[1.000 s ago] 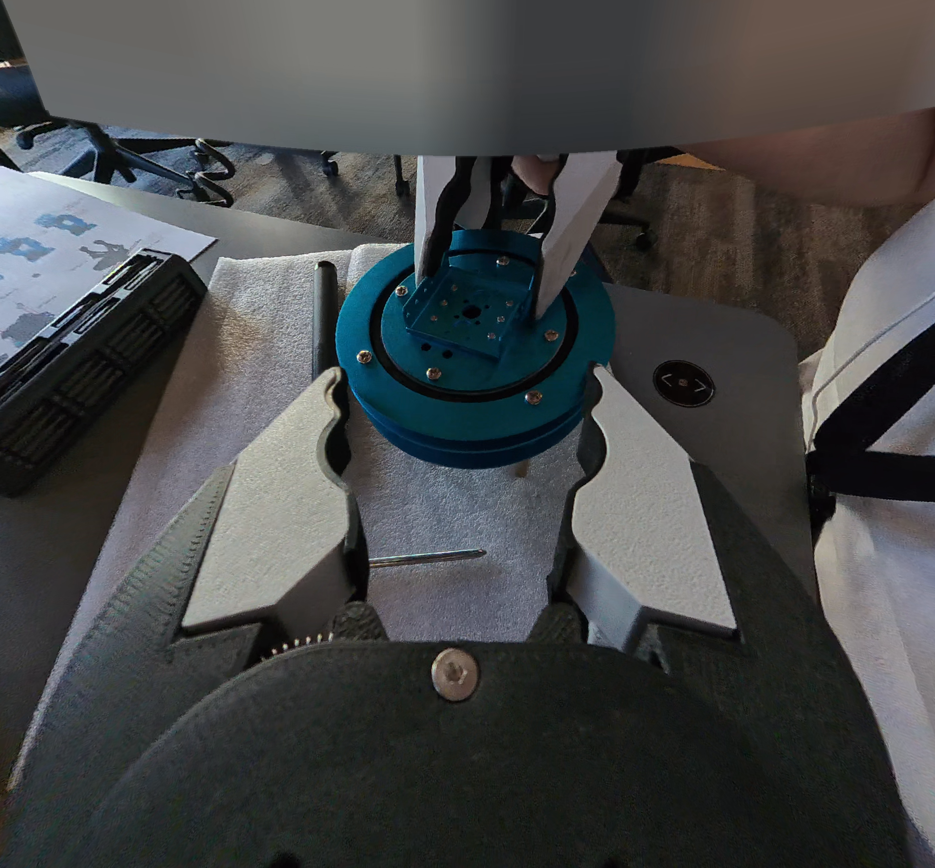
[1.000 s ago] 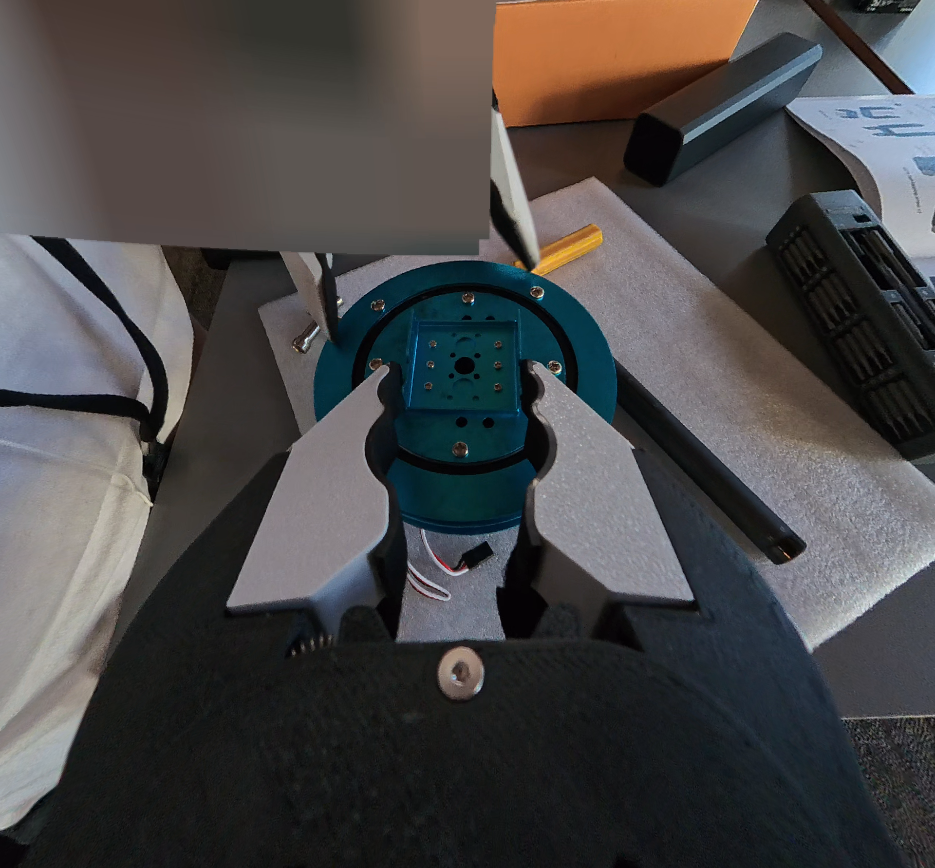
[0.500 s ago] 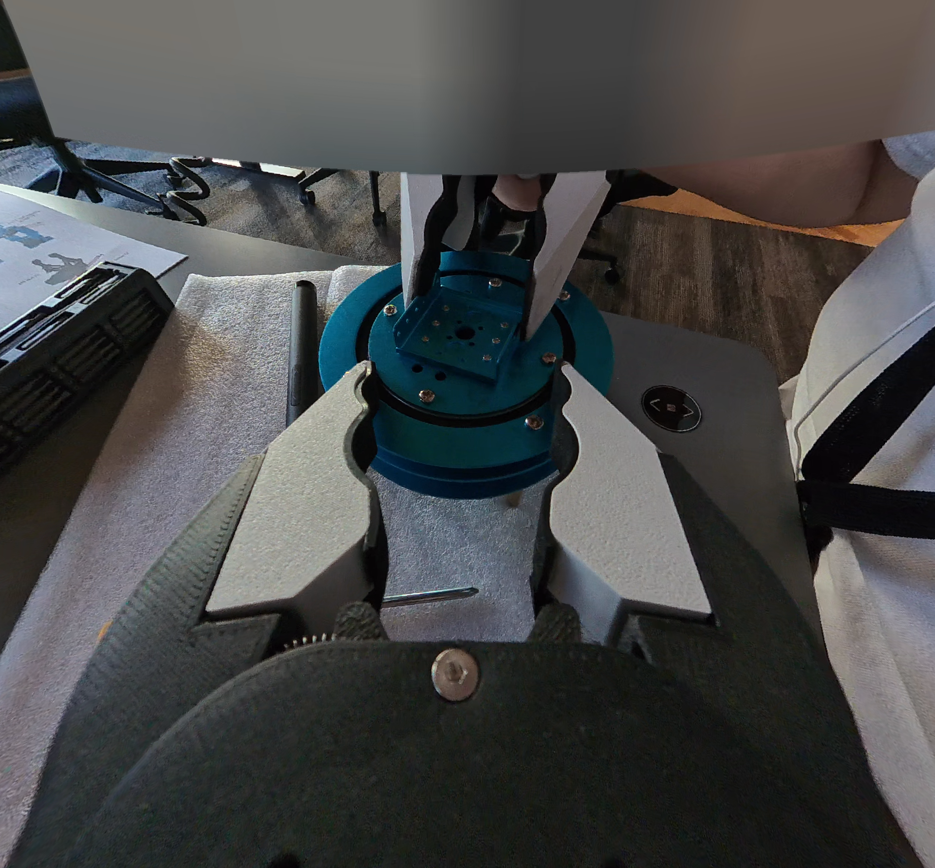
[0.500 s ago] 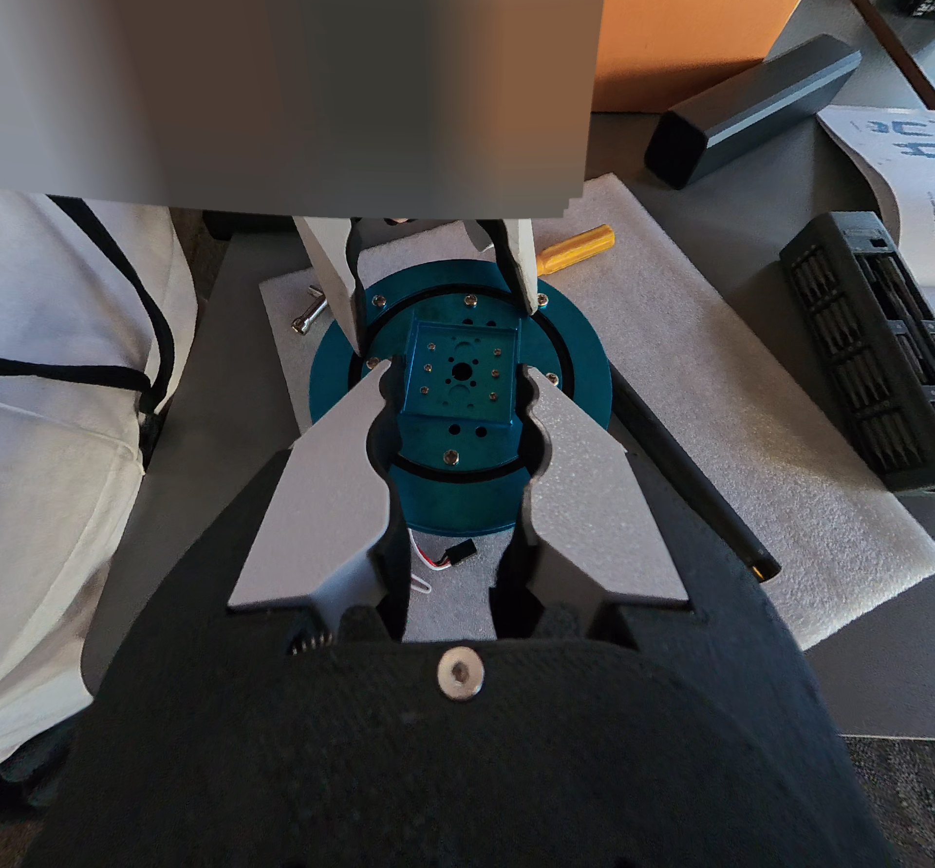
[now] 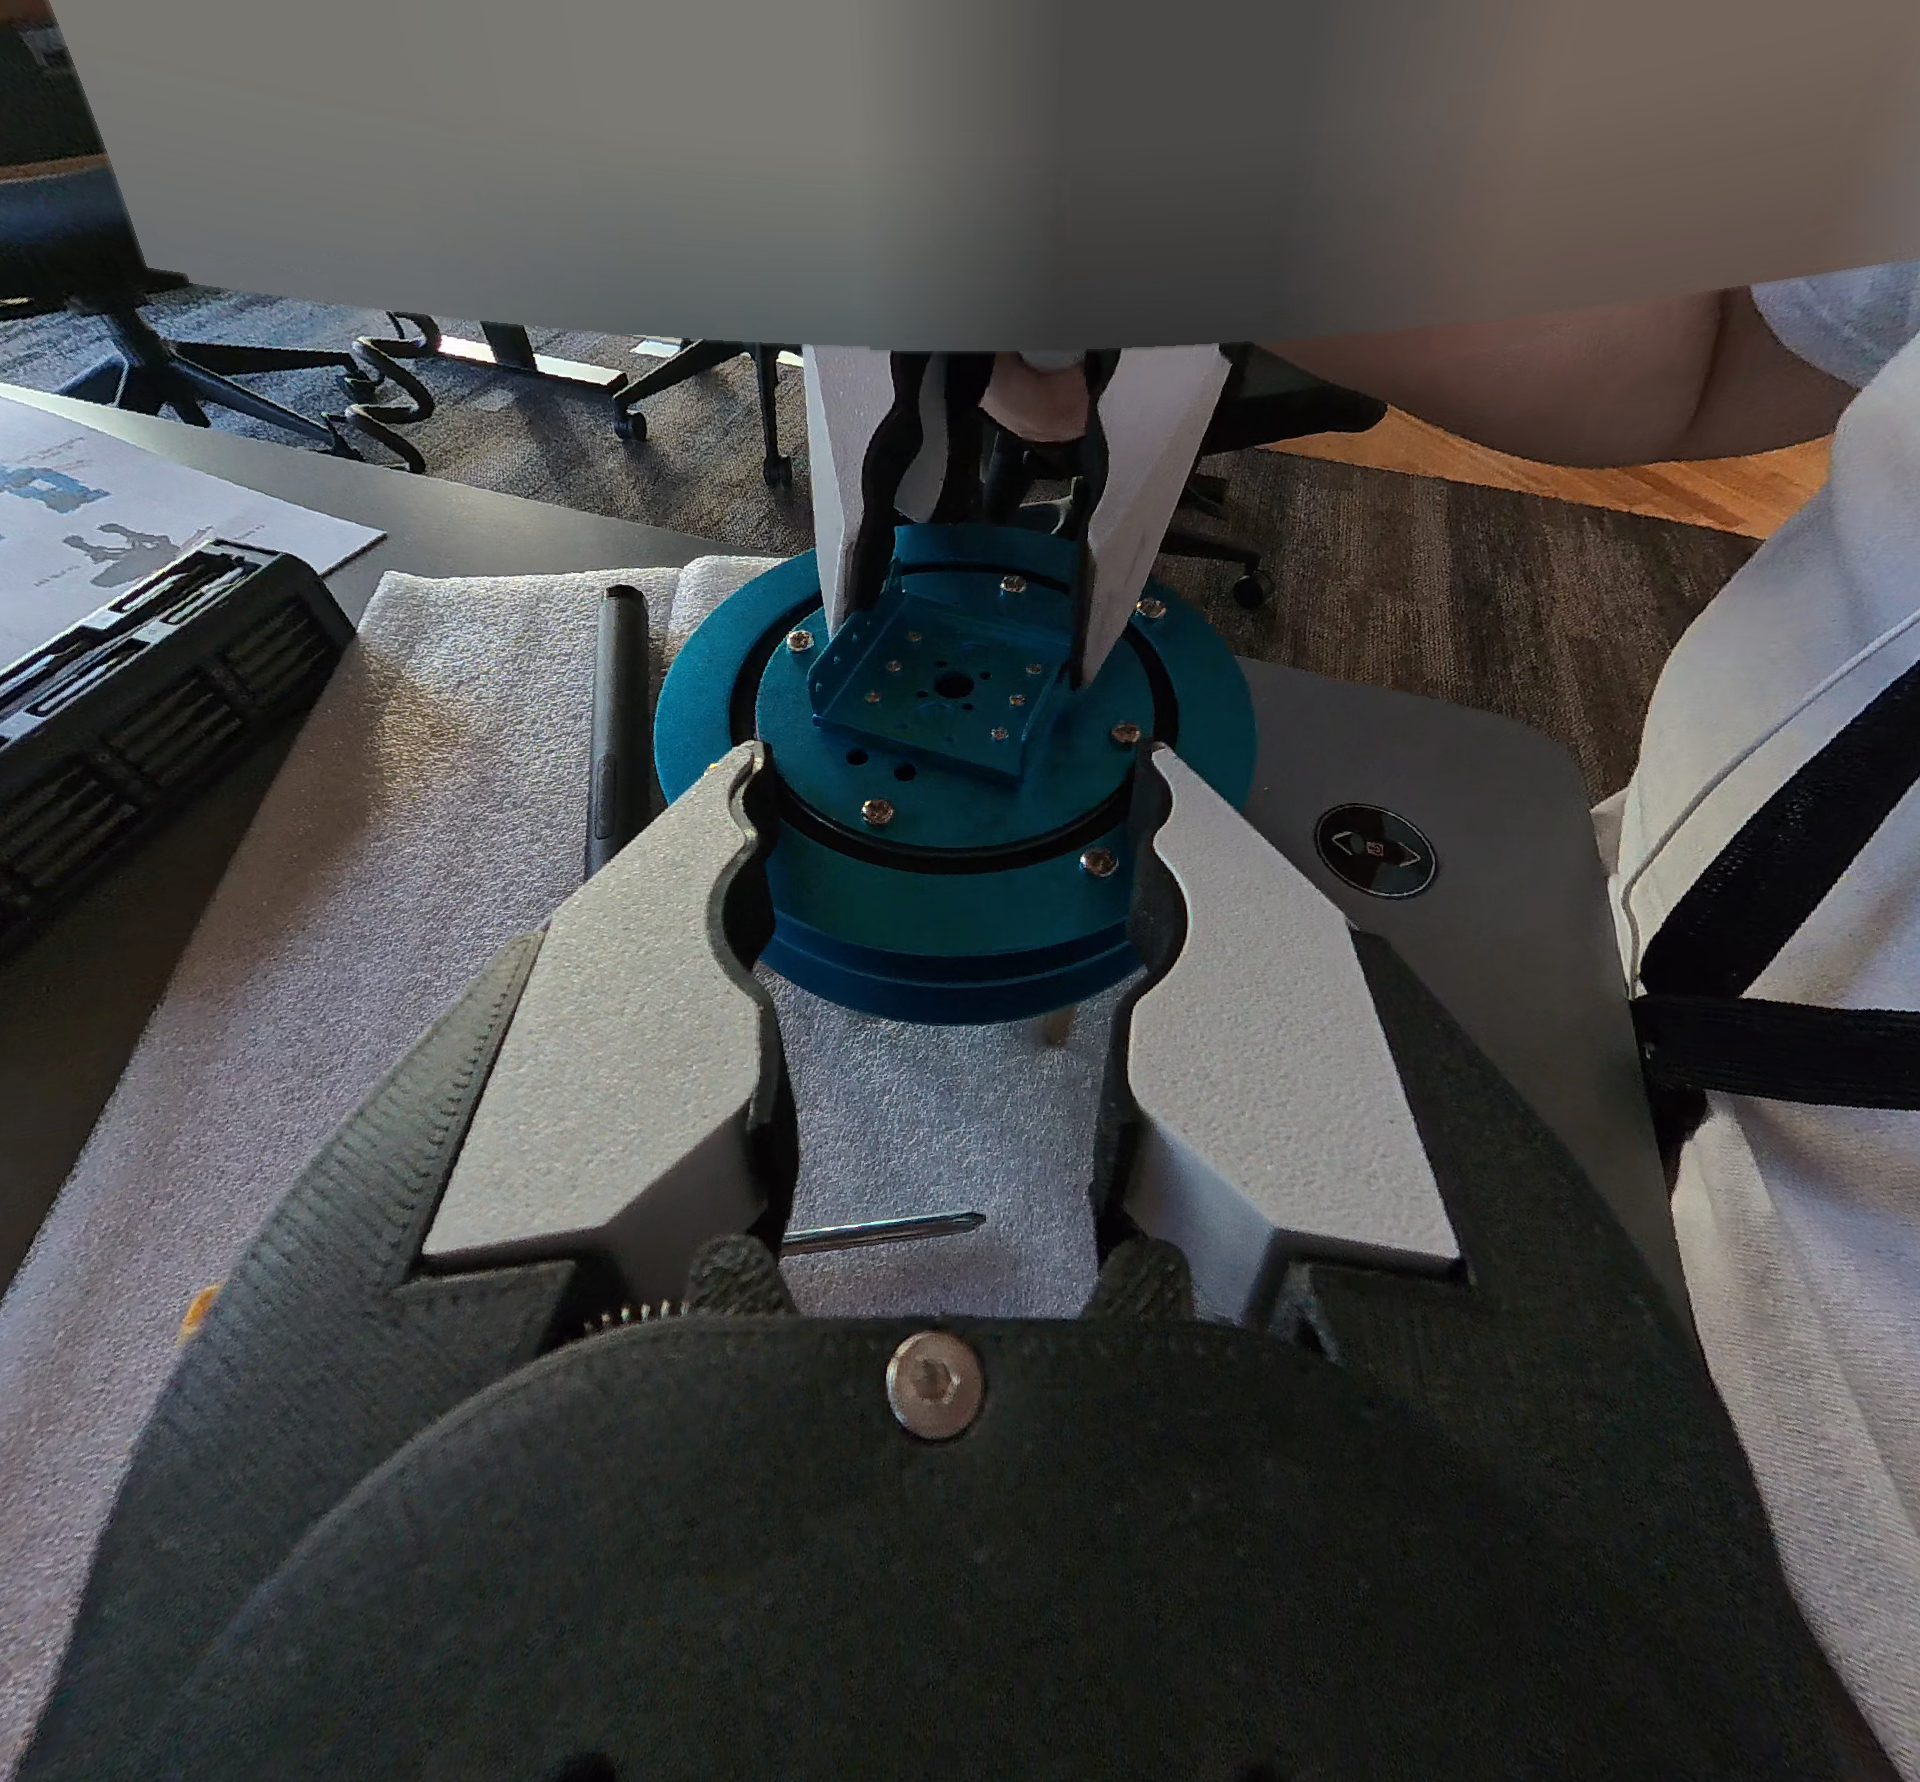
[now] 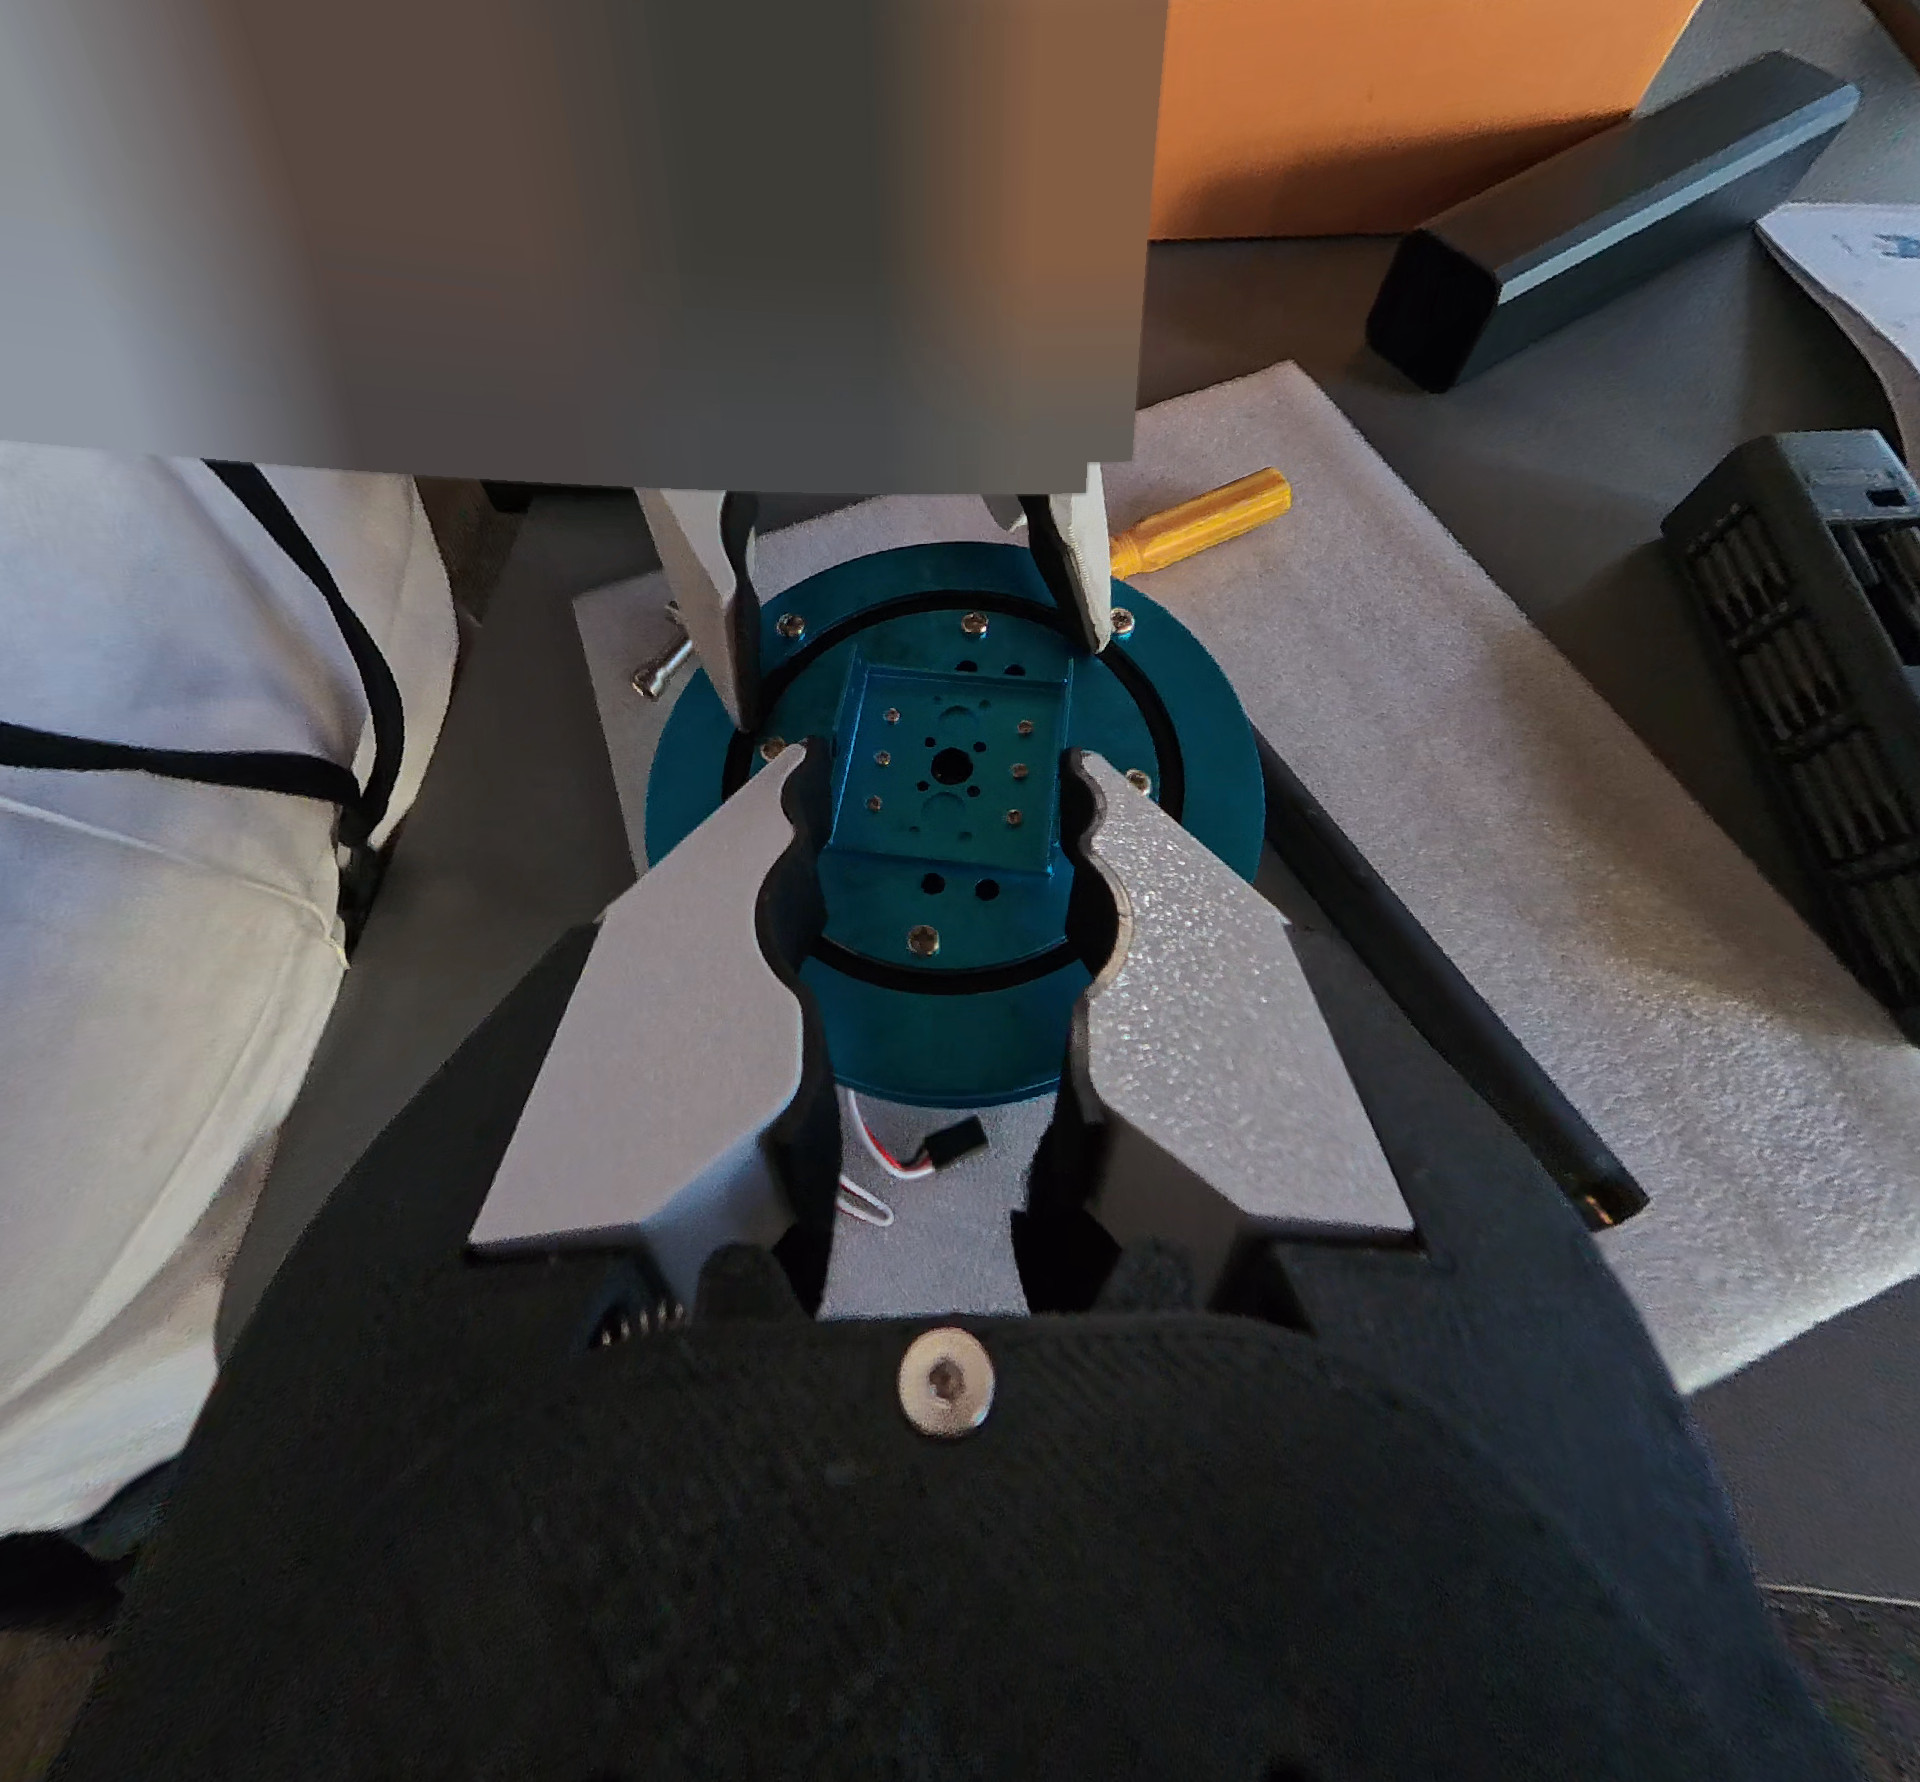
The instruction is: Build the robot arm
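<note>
Left hand-held gripper [image 5: 945, 776]: clamped round the blue disc's [image 5: 935, 953] raised upper ring.
Right hand-held gripper [image 6: 940, 761]: closed on the square bracket [image 6: 945, 776] at the disc's centre.
Disc: sat on white foam pad [image 5: 416, 797], mid-table.
Risk: uneven squeezing could have tilted the bracket.

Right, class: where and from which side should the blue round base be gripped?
Take the blue round base by its raised upper disc, pinching opposite sides of the curved rim, coming from the side like the left gripper; the square bracket fills the top.
</note>
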Action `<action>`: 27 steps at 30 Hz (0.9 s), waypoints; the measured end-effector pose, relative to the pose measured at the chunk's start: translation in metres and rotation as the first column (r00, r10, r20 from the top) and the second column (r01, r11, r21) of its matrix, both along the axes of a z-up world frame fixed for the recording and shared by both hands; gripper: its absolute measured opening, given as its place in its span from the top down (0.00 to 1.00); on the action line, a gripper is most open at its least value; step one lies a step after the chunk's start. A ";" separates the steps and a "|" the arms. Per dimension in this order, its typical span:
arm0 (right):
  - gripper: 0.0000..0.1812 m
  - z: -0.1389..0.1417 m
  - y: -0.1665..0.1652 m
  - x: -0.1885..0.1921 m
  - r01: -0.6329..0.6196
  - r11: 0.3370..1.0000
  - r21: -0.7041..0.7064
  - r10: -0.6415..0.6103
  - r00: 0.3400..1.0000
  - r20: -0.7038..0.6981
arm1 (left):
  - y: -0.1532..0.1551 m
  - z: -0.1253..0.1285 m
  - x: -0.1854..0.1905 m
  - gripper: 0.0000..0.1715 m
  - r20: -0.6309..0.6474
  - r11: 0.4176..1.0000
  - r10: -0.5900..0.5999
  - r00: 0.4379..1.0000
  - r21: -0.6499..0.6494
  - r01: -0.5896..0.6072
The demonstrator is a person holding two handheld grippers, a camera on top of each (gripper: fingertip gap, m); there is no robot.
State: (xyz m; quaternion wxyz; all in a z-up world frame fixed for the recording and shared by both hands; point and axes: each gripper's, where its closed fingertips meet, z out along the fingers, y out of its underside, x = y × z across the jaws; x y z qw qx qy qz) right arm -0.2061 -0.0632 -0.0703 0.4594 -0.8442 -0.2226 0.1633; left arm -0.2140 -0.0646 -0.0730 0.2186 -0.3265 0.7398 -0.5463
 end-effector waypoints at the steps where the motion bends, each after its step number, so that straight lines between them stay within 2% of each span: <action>1: 0.76 0.000 0.000 0.000 0.018 1.000 0.013 -0.018 1.000 -0.020 | -0.001 0.001 -0.001 0.60 0.001 1.000 -0.006 1.000 -0.006 0.006; 3: 0.75 0.002 -0.002 0.001 0.061 0.997 0.054 -0.059 0.997 -0.039 | -0.002 0.002 -0.002 0.58 0.003 1.000 -0.016 1.000 -0.016 0.016; 5: 0.69 0.005 -0.004 0.004 0.102 0.990 0.096 -0.097 0.994 -0.054 | -0.001 0.003 -0.002 0.58 -0.002 0.999 -0.023 1.000 -0.025 0.023; 9: 0.71 0.007 -0.008 0.005 0.129 0.985 0.115 -0.118 0.988 -0.101 | 0.001 0.007 0.002 0.60 -0.030 0.998 -0.040 0.999 -0.040 0.039; 11: 0.74 0.003 -0.009 0.004 0.125 0.987 0.097 -0.115 0.988 -0.099 | 0.002 0.007 0.006 0.61 -0.042 0.999 -0.045 0.998 -0.031 0.044; 18: 0.75 0.001 -0.011 0.004 0.120 0.986 0.117 -0.116 0.992 -0.040 | -0.002 0.002 0.014 0.67 -0.040 0.992 -0.106 0.994 0.061 0.109; 27: 0.75 0.000 -0.010 0.005 0.071 0.990 0.120 -0.066 0.997 -0.049 | -0.003 0.002 0.011 0.68 -0.011 0.992 -0.112 0.994 0.065 0.112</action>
